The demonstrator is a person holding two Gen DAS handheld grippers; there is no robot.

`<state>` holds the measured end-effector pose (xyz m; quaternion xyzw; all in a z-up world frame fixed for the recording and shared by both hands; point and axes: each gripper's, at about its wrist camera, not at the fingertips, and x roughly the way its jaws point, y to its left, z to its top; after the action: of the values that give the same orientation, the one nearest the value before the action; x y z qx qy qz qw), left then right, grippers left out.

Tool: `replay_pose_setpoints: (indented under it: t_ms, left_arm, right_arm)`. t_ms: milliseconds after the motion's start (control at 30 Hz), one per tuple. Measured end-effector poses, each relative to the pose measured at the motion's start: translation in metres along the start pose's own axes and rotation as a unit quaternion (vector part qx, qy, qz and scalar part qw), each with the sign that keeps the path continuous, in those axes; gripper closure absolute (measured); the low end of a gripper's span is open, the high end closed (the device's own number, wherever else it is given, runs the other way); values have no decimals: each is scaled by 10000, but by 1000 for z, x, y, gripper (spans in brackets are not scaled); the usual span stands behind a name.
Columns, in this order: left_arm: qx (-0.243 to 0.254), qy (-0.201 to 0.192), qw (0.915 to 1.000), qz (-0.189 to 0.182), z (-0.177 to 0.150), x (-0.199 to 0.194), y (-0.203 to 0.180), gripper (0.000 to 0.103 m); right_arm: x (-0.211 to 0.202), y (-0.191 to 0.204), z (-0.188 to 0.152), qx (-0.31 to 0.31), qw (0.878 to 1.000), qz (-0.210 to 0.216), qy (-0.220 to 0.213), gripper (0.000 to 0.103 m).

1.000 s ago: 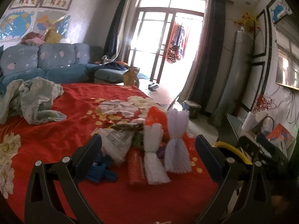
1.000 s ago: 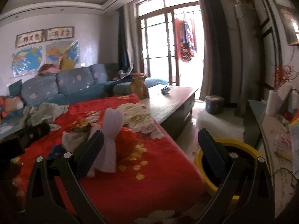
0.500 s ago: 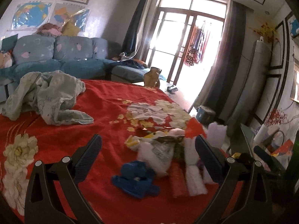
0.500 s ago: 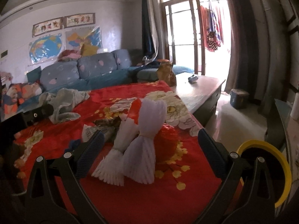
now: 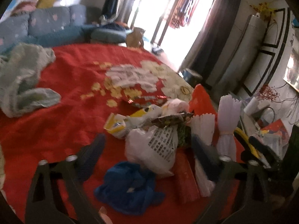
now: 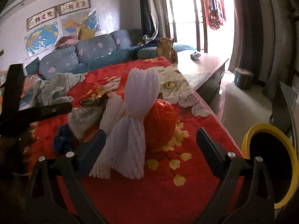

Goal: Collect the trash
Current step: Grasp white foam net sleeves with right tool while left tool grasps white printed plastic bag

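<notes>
Trash pile [image 5: 155,141] sits on a red floral blanket [image 5: 61,115], sofa [image 6: 89,54] behind. Left gripper [image 5: 147,155] and right gripper [image 6: 151,145], both empty, jaws closing from wide; yellow-rimmed bin [image 6: 271,168] beside.

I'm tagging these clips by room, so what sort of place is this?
Most likely a home living room: a blue sofa under wall maps, a low wooden table near tall curtained glass doors, and laundry hanging outside.

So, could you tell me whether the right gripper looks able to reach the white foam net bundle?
Probably yes: the right gripper is closing with the white foam net bundle directly ahead, nothing blocking.
</notes>
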<state>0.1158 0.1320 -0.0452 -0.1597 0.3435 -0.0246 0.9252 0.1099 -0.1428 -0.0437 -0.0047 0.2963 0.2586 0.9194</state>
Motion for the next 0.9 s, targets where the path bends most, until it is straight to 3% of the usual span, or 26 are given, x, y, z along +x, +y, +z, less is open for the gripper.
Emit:
replay_pose_setpoints:
  t_ms: [200, 433, 500, 567, 600, 733, 900]
  left_arm:
    - [-111, 447, 9989, -129, 0, 21, 4, 30]
    - [-100, 520, 9985, -140, -4, 24, -1, 51]
    - [-101, 452, 9987, -192, -3, 22, -3, 56]
    - [-2, 385, 9991, -169, -4, 19, -7, 62]
    - [82, 294, 9995, -123, -5, 17, -11, 67]
    - [324, -10, 9994, 156, -5, 6, -21, 71]
    - [855, -653, 9923, 609, -2, -23, -37, 72]
  right_arm:
    - [17, 2, -6, 53, 9987, 250, 434, 26]
    - [27, 1, -14, 205, 9961, 479, 710, 43]
    - [26, 2, -15, 200, 9952, 587, 754, 54]
    - [25, 6, -15, 127, 9944, 711, 775, 71]
    - [25, 6, -15, 97, 9941, 754, 775, 74]
    - [21, 10, -15, -38, 9939, 833, 724, 90]
    - [18, 10, -12, -69, 9941, 867, 656, 91]
